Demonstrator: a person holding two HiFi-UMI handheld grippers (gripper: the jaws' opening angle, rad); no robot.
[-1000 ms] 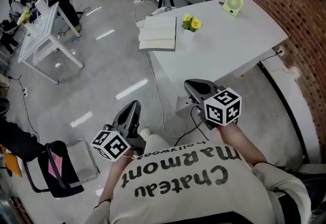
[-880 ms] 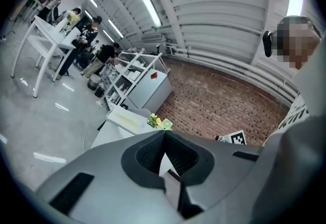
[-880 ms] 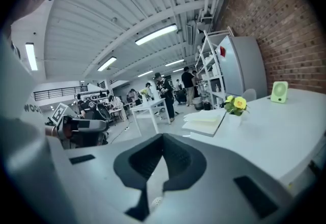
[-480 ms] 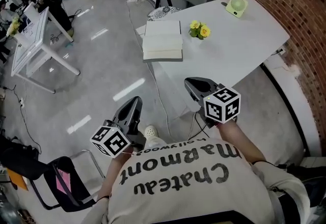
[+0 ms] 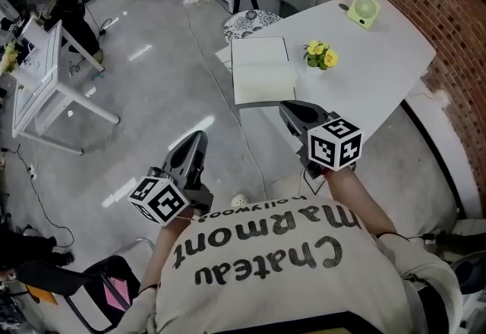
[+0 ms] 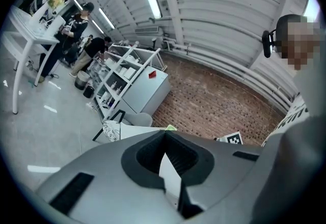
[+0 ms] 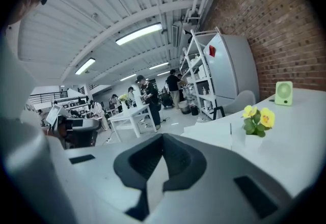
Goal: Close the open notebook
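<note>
1. White pages face up: the notebook (image 5: 262, 70) lies open and flat on the table (image 5: 380, 59), just left of the flowers (image 5: 320, 54). Its fold runs across the head view, with one half farther from the person and one half nearer.
2. Both tools are empty. The right gripper (image 5: 285, 106) has its jaws pressed together with nothing between them. It hangs below and a little left of the flowers in the head view, at the table's near edge and just short of the notebook's near half.
3. The left gripper (image 5: 199, 135) also looks closed tip to tip on nothing. It is over the floor, well to the left of the flowers and nearer the person.
4. Step in hand, as I judge it: this is the approach. Neither tool touches the notebook, and it is not yet closed.
5. The next move probably calls for bringing a tip down to one outer edge of the notebook, on the side away from the fold. It would then slip under that half and swing it over the fold onto the other half. The other tool could press the resting half so the notebook does not slide toward the flowers or off the table edge.
6. Compared with a second ago, the flowers, notebook and table sit much closer to both grippers in the head view. Then a wide stretch of floor lay between the right gripper and the table, and now none shows. The jaws are closed as before, and the notebook lies just as open.
</note>
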